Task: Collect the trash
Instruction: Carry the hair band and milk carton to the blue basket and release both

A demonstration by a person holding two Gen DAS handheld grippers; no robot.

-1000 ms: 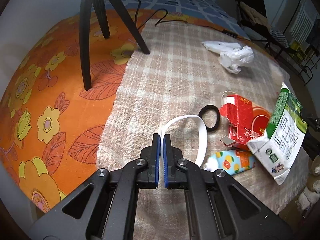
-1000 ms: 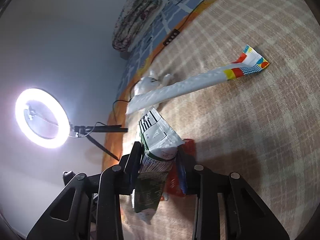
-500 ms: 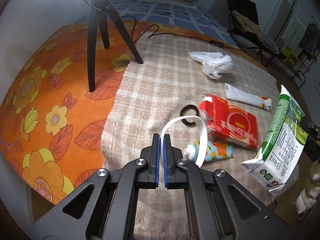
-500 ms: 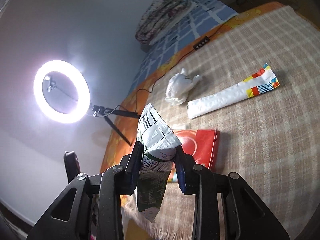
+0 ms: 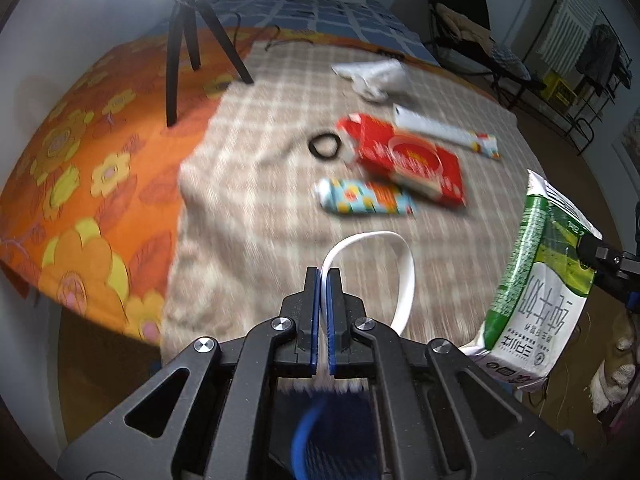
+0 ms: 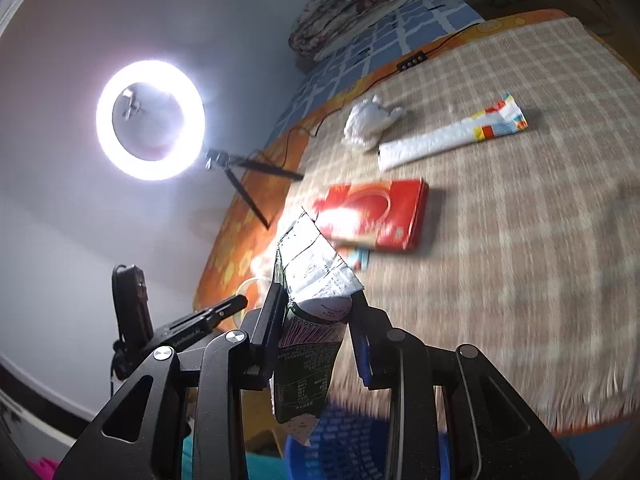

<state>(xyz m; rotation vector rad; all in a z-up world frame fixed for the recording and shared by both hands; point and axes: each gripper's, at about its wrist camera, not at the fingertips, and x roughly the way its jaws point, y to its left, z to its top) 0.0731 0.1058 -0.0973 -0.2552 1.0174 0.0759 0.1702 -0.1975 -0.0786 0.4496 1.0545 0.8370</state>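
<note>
Left wrist view: the left gripper (image 5: 323,276) is clamped on one white plastic strip (image 5: 404,276), and the right gripper (image 6: 316,300) pinches one green-and-white milk carton (image 6: 308,344), both beyond the bed's near edge, above a blue basket (image 6: 340,436). Five pieces lie on the checked blanket (image 5: 256,216): one red box (image 5: 412,160), one flowered tube (image 5: 364,202), one black ring (image 5: 325,146), one white wrapper (image 5: 444,132), one crumpled bag (image 5: 372,78). One ring light (image 6: 151,120) stands on the orange sheet (image 5: 80,168).
</note>
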